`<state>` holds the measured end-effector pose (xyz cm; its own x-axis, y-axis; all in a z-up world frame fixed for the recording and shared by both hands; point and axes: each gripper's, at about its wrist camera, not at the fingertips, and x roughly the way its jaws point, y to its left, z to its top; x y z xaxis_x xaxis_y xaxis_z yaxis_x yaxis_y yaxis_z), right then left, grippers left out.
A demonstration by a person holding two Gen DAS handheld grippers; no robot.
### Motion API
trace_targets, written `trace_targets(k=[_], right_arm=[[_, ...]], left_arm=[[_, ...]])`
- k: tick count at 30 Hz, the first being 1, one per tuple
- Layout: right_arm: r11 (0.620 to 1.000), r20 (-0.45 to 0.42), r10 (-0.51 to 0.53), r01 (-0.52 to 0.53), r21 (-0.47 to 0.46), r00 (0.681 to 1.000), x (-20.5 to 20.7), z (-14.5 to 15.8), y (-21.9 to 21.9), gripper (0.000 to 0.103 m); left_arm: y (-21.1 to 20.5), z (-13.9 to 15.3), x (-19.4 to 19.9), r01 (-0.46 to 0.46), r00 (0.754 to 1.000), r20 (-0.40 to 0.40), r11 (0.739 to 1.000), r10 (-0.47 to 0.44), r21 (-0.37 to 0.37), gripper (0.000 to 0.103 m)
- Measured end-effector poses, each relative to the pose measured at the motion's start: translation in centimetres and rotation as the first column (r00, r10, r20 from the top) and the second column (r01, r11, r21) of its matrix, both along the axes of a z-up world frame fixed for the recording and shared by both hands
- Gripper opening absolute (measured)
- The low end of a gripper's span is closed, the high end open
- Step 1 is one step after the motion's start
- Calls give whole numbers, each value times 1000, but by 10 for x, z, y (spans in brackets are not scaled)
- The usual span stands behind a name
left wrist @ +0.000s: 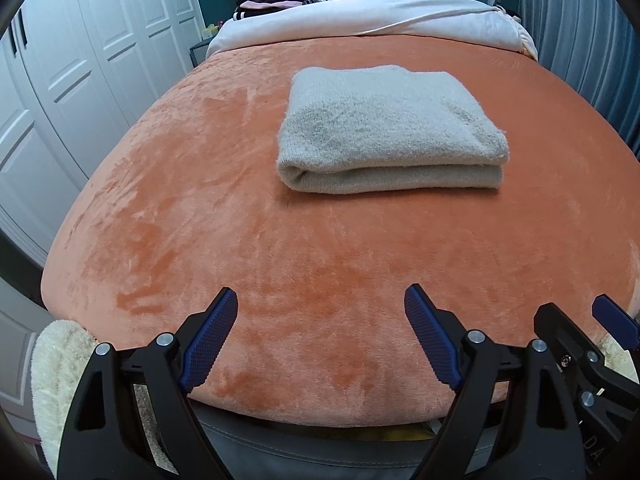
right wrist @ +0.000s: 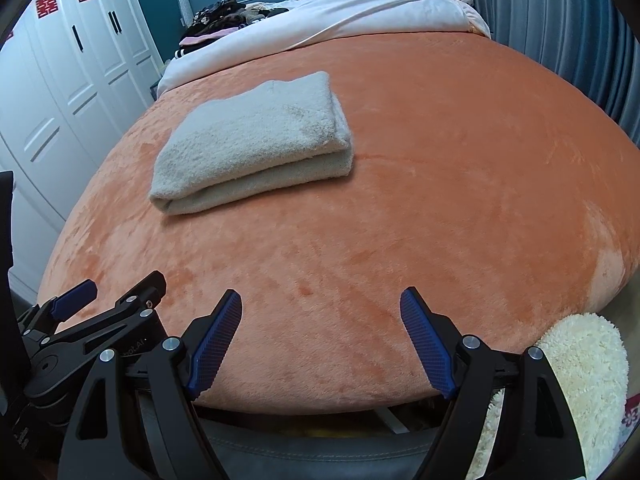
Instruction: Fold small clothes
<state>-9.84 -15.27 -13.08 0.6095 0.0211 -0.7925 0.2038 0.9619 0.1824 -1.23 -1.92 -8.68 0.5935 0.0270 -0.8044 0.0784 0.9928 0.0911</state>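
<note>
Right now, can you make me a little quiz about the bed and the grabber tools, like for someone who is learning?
1. True or false: the grey sweater lies folded on the orange blanket.
2. What does the left tool hold? A) the sweater B) nothing C) a sock
3. Fill in: the right tool has its jaws ____.

Key: 1 true. 2 B; it hangs over the blanket's near edge, apart from the sweater. 3 open.

Orange plush bed [left wrist: 320, 280], folded grey garment [left wrist: 384, 132] (perhaps knitwear), white duvet [left wrist: 360, 16]
</note>
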Motion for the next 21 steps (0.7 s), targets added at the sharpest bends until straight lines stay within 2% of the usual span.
trace_targets(k=[21], right_arm=[[999, -4, 13, -13, -31, 1000, 15, 7, 8, 80]], left_arm=[[10, 2, 13, -19, 1000, -4, 1000, 19, -13, 76]])
